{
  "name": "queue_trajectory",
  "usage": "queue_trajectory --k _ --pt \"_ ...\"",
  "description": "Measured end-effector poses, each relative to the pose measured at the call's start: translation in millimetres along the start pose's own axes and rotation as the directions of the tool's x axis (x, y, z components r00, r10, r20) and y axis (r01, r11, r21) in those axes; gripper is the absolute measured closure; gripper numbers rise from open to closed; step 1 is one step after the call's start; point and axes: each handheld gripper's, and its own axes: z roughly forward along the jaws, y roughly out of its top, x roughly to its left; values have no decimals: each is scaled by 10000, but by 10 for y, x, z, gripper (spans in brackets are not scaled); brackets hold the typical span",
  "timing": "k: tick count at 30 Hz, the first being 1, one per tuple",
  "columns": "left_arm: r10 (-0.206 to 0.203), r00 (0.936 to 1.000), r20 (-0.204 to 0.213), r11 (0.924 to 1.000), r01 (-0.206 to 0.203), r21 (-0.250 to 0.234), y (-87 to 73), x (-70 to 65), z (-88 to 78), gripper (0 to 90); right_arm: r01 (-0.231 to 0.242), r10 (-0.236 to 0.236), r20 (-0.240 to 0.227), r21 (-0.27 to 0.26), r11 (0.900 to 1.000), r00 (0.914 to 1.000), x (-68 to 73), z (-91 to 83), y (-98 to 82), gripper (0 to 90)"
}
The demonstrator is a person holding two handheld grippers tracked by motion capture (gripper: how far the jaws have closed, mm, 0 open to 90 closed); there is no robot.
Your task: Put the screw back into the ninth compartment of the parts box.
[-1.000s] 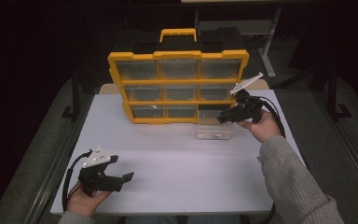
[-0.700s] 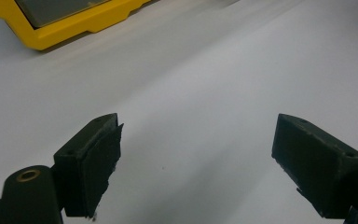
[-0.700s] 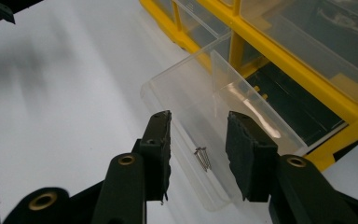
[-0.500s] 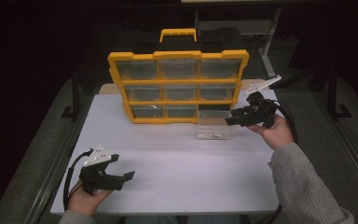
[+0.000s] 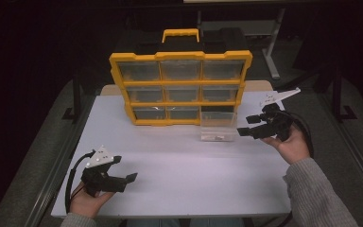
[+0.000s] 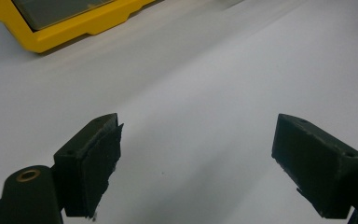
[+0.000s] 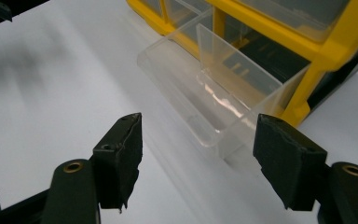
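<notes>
Yellow plastic frames the drawer cabinet (image 5: 180,90) standing upright at the upper middle of the high view, on the white worktop (image 5: 179,165). Its lower right slot is dark and empty, and one clear drawer (image 5: 218,128) sits on the worktop just in front of that slot, right of centre in the frame. In the right gripper view the drawer (image 7: 214,100) fills the upper middle, its near end pointing toward the camera and its far end close against the cabinet (image 7: 303,37).

What could go wrong, as I judge it: the drawer is light, thin-walled and slippery, so a squeeze on one corner could make it skid across the smooth worktop or twist out. Pushed back at a slant, it could jam at the mouth of the slot or nudge the cabinet. Whether anything small lies inside I cannot tell; if so, tipping would spill it.

Right claw (image 5: 249,126): jaws spread wide, holding nothing, hovering just right of the drawer without touching it. In its own view the claw (image 7: 198,156) straddles the drawer's near end with clear space on both sides.

Left claw (image 5: 125,170): low in the left of the high view, well apart from the drawer, jaws also wide and empty above bare worktop, as its own view (image 6: 196,154) confirms.
</notes>
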Motion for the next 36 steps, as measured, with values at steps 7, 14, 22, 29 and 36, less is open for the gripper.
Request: queue_trajectory --k 7,14,22,29,36 --pt "-97 9999 -22 9999 97 -128 9 -3 5 152 -201 202 200 -44 9998 9996 -24 -49 -191 277" --pt "67 10000 -47 10000 -67 11 9 12 -3 151 -514 517 451 -73 9986 9976 -13 -72 -370 230" --pt "65 10000 -64 10000 -65 8 9 17 1 152 -752 762 537 -203 9970 9956 5 -55 -542 190" --pt "15 10000 -77 10000 -16 -28 3 14 13 151 -920 937 637 -290 9953 9936 32 -51 -662 175" --pt "-53 10000 -80 10000 53 8 -9 14 25 152 -987 1012 663 -392 9943 9927 66 -48 -805 175"
